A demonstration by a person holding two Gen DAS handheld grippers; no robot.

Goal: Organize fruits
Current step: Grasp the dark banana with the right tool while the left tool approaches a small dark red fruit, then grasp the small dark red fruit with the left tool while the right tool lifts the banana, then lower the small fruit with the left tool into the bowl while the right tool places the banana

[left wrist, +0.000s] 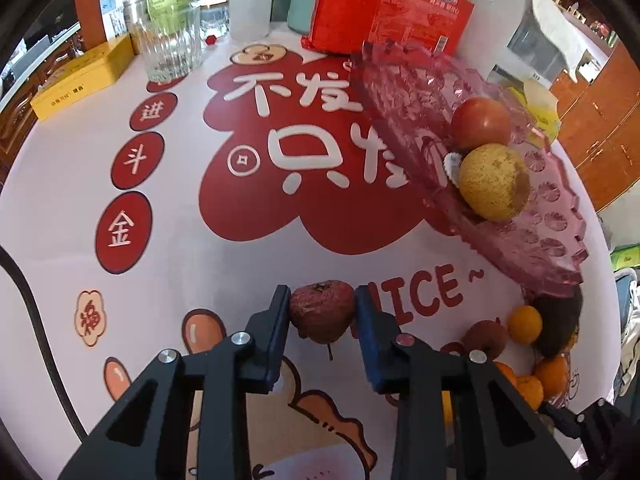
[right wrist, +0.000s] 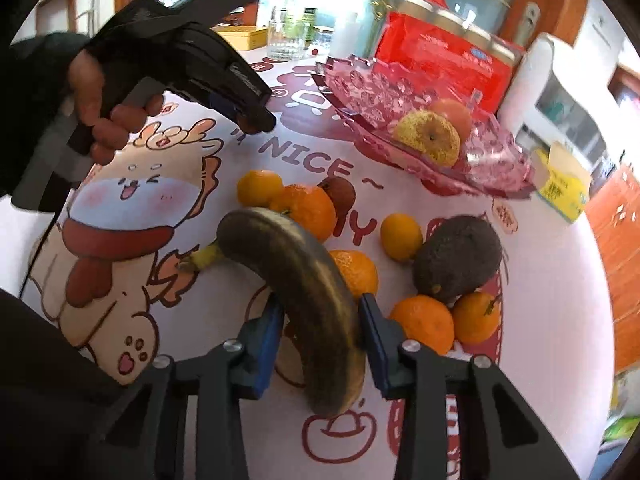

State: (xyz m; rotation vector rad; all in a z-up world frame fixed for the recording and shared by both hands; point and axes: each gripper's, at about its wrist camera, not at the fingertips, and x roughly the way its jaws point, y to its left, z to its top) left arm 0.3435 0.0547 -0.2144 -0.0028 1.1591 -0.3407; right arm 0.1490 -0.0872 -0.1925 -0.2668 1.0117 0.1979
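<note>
Cartoon tablecloth (left wrist: 168,216) under everything. Two fruits already on pink plate (left wrist: 532,248), far ahead of left claw (left wrist: 322,316), clamped on wrinkly red fruit (left wrist: 322,314). Right claw (right wrist: 320,334) squeezing dark banana (right wrist: 304,280). Oranges (right wrist: 306,208), avocado (right wrist: 456,258) just ahead, still waiting.

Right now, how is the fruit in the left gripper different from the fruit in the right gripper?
The left gripper holds a small, round, dark red fruit with wrinkled skin; the right gripper holds a long, curved banana, mostly blackened. The red fruit fits between the pads, but the banana sticks out far beyond them on both ends. Both look overripe, and both are clamped from the sides.
</note>
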